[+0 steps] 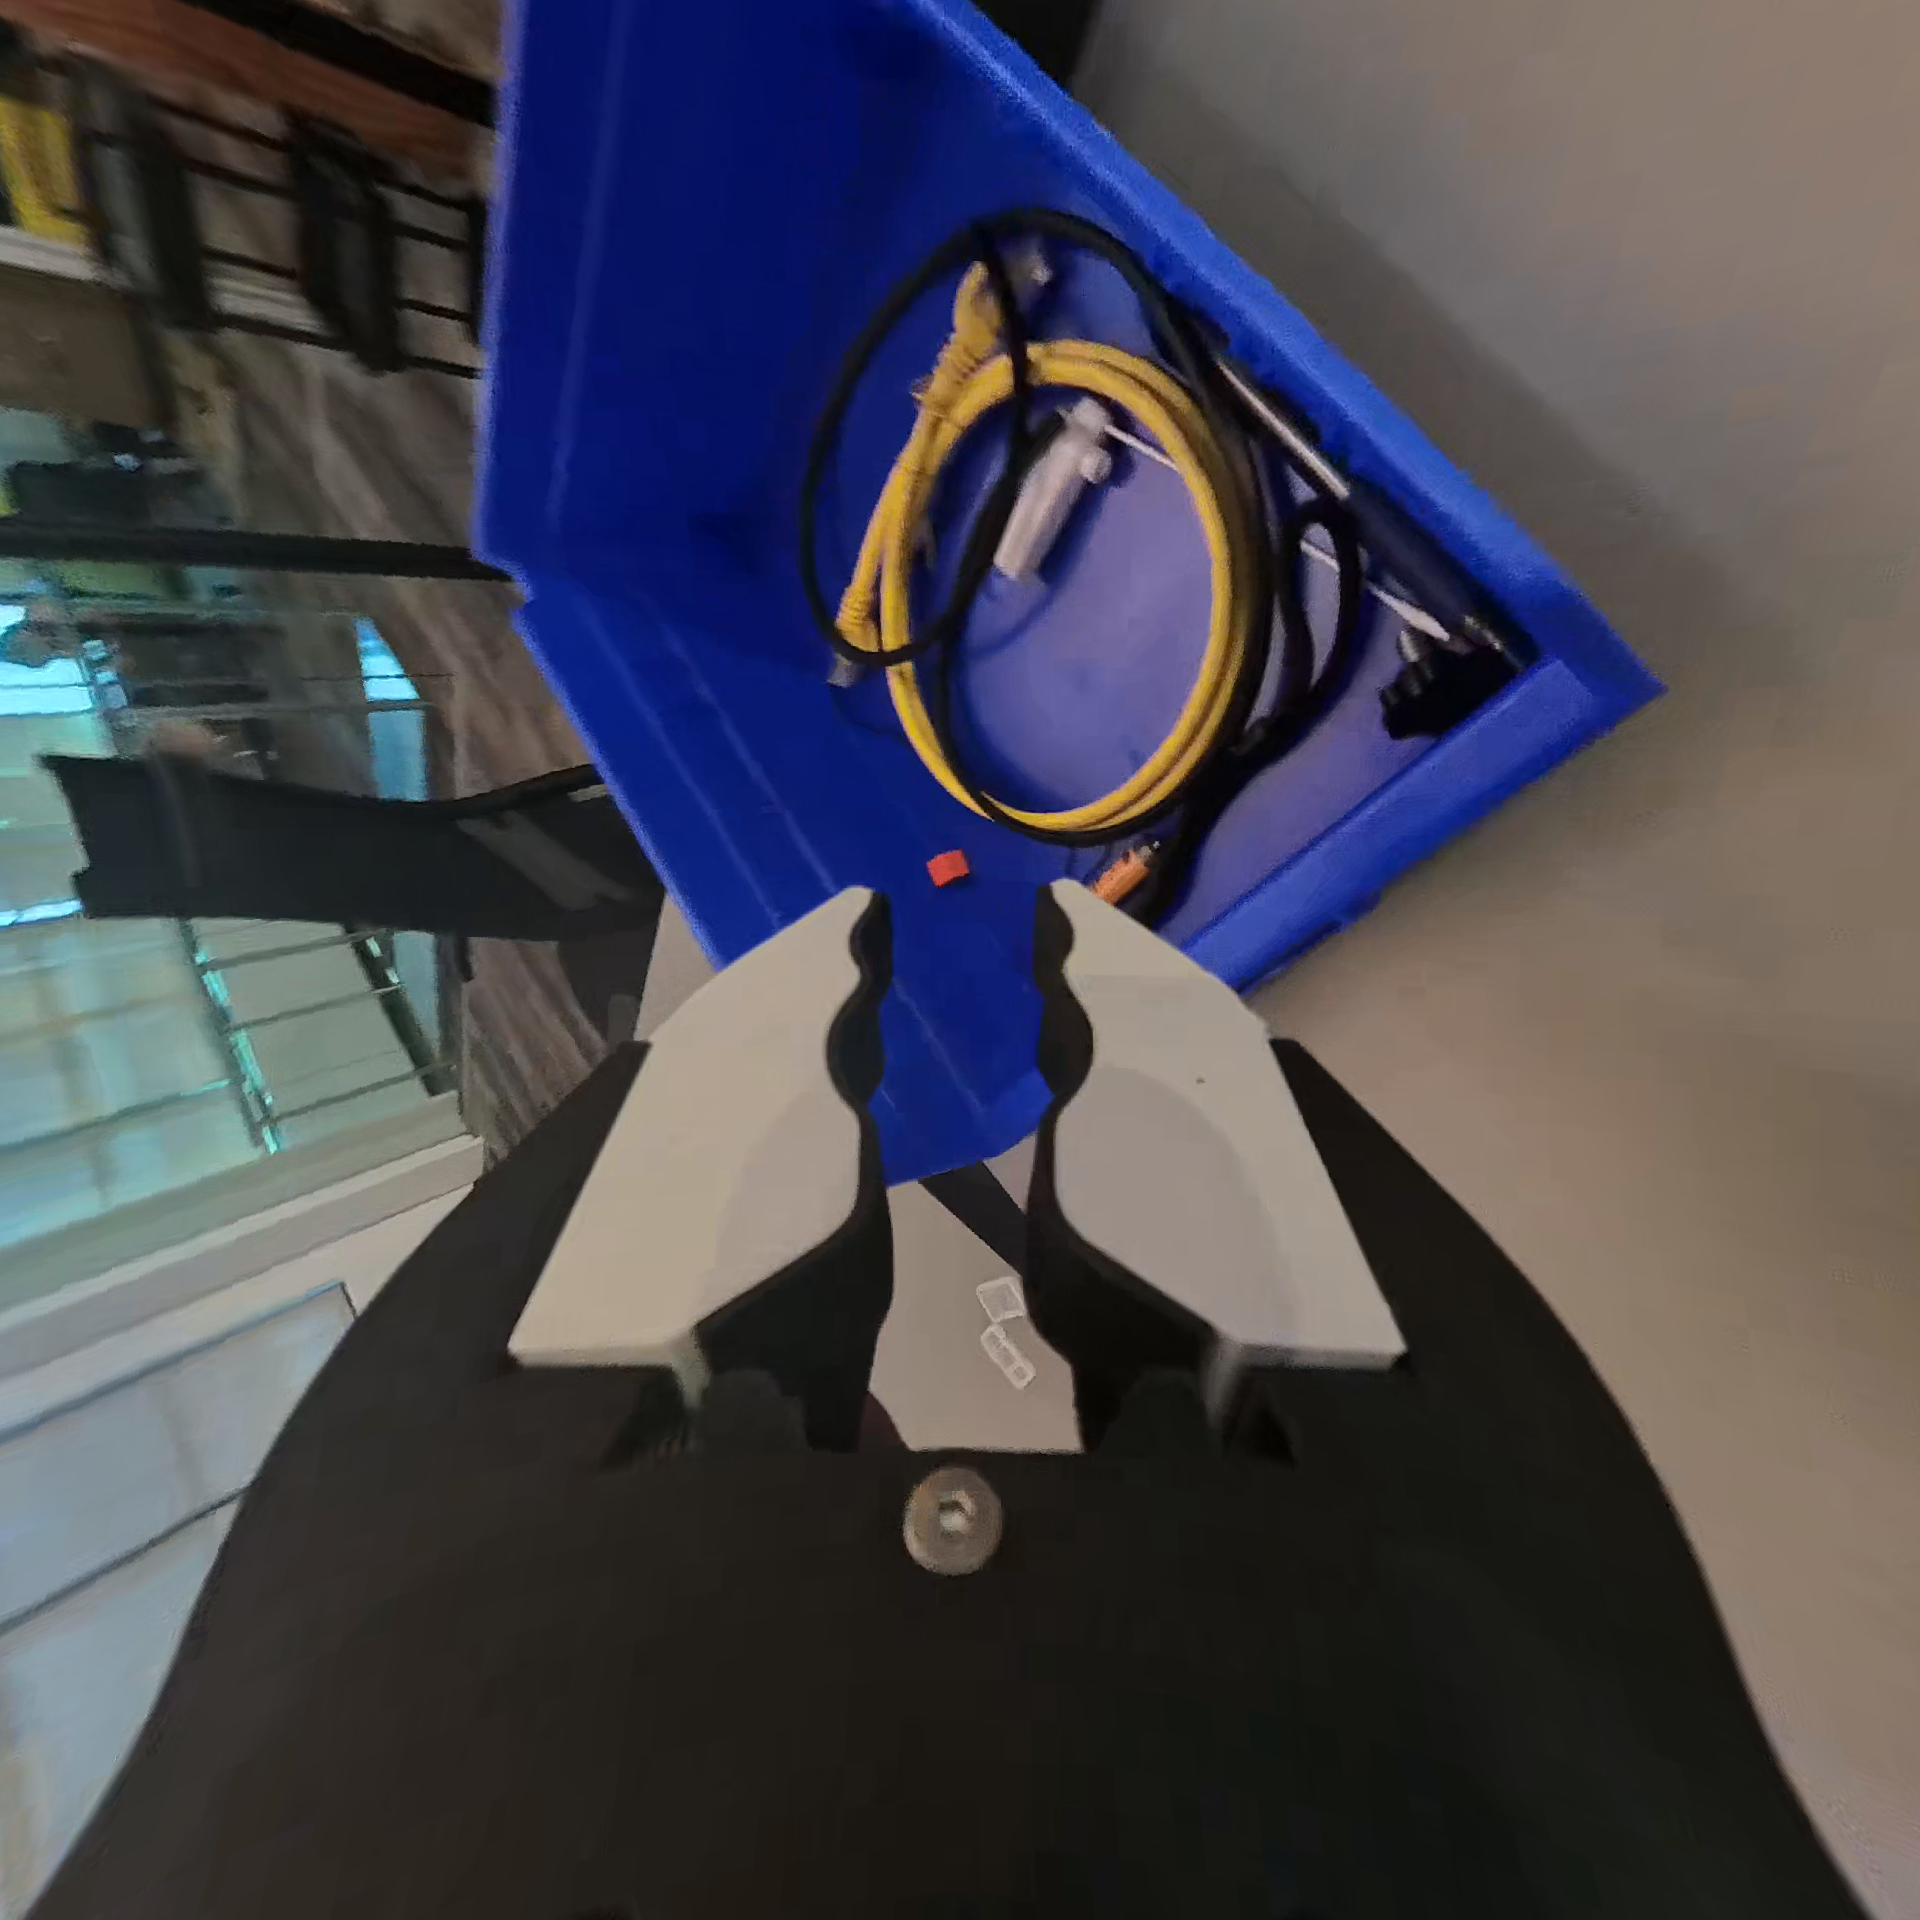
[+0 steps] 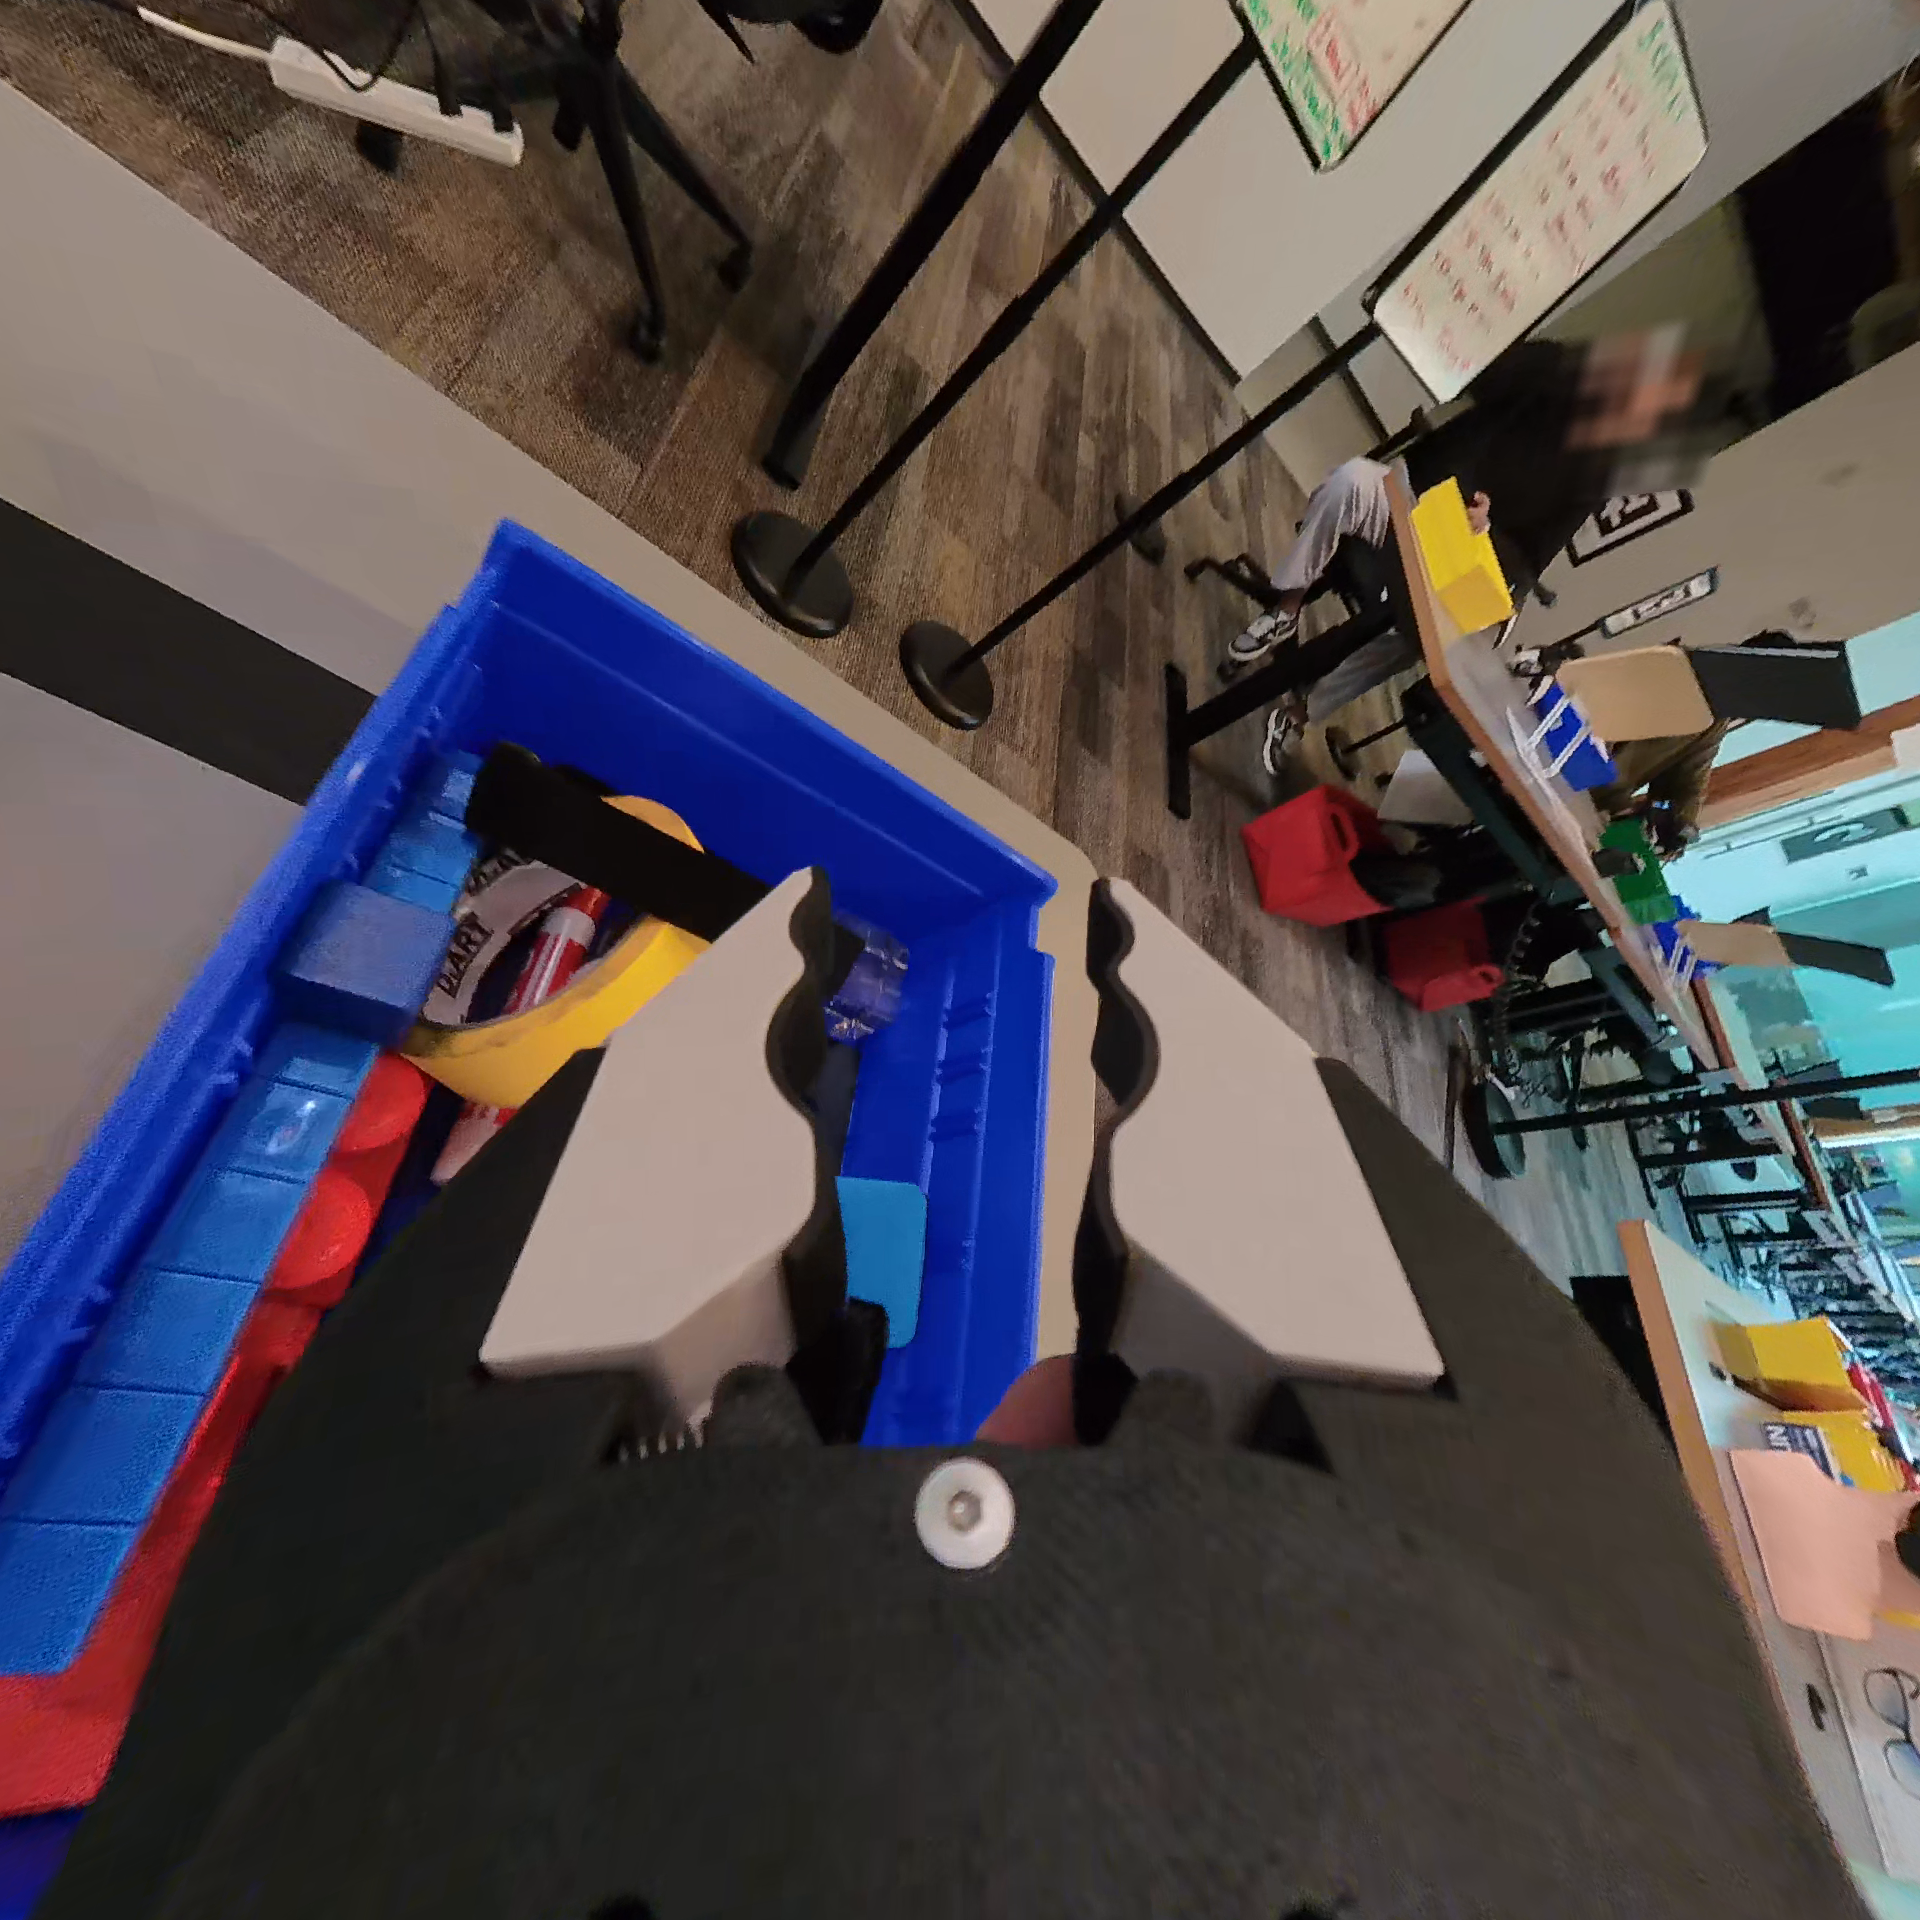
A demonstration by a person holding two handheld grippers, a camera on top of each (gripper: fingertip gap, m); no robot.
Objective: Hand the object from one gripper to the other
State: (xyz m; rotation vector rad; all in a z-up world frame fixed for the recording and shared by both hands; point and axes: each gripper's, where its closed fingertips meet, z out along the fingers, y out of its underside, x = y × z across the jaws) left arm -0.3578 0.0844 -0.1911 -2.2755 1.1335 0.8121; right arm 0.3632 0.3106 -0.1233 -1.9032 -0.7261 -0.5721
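My left tool (image 1: pixel 961 914) stood open and empty over a blue bin (image 1: pixel 665 436) on the grey bench (image 1: pixel 1662 1143). In that bin lay a coiled yellow cable (image 1: pixel 1195 582), black cable (image 1: pixel 842 457) and a small red piece (image 1: pixel 947 868). My right tool (image 2: pixel 956 894) was open wider, also empty, above a second blue bin (image 2: pixel 727 717) holding yellow tape roll (image 2: pixel 561 1029), blue blocks (image 2: pixel 353 961), red pieces (image 2: pixel 332 1236). Which thing was meant for hand-over I couldn't tell.

Cannot tell which object is meant, yellow cable (image 1: pixel 1049 816) lies coiled in blue bin (image 1: pixel 665 312)
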